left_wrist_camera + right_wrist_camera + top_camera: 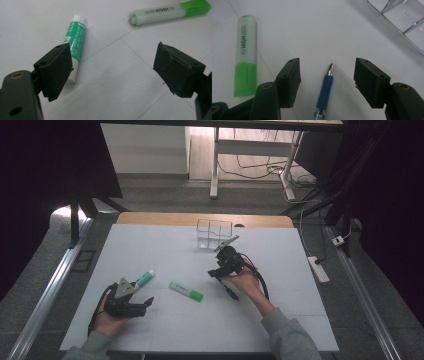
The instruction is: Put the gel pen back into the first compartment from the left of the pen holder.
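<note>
While the right gripper (327, 82) is hovering with jaws spread, a blue pen (324, 92) (silver tip) is lying between them, pointing toward the table's (150, 245) far edge.

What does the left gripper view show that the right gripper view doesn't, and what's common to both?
Left gripper view: a green-and-white glue stick lying by one jaw of the open left tongs, nothing between the jaws.

Right gripper view: a blue pen lying on the table between the jaws of the open right tongs, untouched by either pad, plus the edge of a clear organizer at the top right.

Both: the green highlighter lying flat on the white table, its printing legible in each.
</note>
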The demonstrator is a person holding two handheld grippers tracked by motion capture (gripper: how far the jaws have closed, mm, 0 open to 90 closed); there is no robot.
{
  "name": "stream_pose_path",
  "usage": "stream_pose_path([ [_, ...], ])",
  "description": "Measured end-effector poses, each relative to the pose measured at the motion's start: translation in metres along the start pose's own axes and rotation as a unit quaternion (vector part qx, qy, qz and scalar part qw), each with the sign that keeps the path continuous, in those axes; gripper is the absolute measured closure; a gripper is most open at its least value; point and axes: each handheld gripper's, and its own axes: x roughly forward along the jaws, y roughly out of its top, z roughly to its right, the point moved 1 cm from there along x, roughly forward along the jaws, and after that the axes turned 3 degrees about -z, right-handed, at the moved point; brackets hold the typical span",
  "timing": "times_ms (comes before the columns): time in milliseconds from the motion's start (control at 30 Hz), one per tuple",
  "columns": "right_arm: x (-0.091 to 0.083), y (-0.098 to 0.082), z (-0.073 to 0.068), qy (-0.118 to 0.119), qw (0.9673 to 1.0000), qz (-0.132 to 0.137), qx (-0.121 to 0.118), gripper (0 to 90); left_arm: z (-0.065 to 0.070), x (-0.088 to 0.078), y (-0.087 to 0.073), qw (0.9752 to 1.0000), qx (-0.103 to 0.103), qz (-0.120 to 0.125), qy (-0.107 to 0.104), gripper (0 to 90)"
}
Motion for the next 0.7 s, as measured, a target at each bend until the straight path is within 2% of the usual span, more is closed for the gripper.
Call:
stream_pose_path([
  [233, 0.016, -0.001, 0.0, -0.014, 0.9994, -0.031, 0.004, 44.4, 0.0, 0.0, 0.0, 1.0, 0.001, -0.001, 0.001, 15.1],
  [333, 0.023, -0.002, -0.003, -0.025, 0.9983, -0.052, -0.003, 48.6, 0.0, 0.0, 0.0, 1.0, 0.001, -0.001, 0.001, 15.1],
  [400, 0.023, -0.002, -0.004, -0.036, 0.9978, -0.055, -0.009, 50.9, 0.0, 0.0, 0.0, 1.0, 0.001, -0.001, 0.001, 15.1],
  [467, 0.023, -0.001, -0.006, -0.038, 0.9975, -0.058, -0.008, 55.5, 0.0, 0.0, 0.0, 1.0, 0.001, -0.001, 0.001, 15.1],
  [633, 0.022, 0.0, -0.01, -0.042, 0.9964, -0.073, -0.009, 75.9, 0.0, 0.0, 0.0, 1.0, 0.001, -0.001, 0.002, 15.1],
  [700, 0.021, 0.001, -0.011, -0.043, 0.9959, -0.079, -0.006, 78.7, 0.0, -0.001, 0.0, 1.0, 0.001, -0.001, 0.001, 15.1],
])
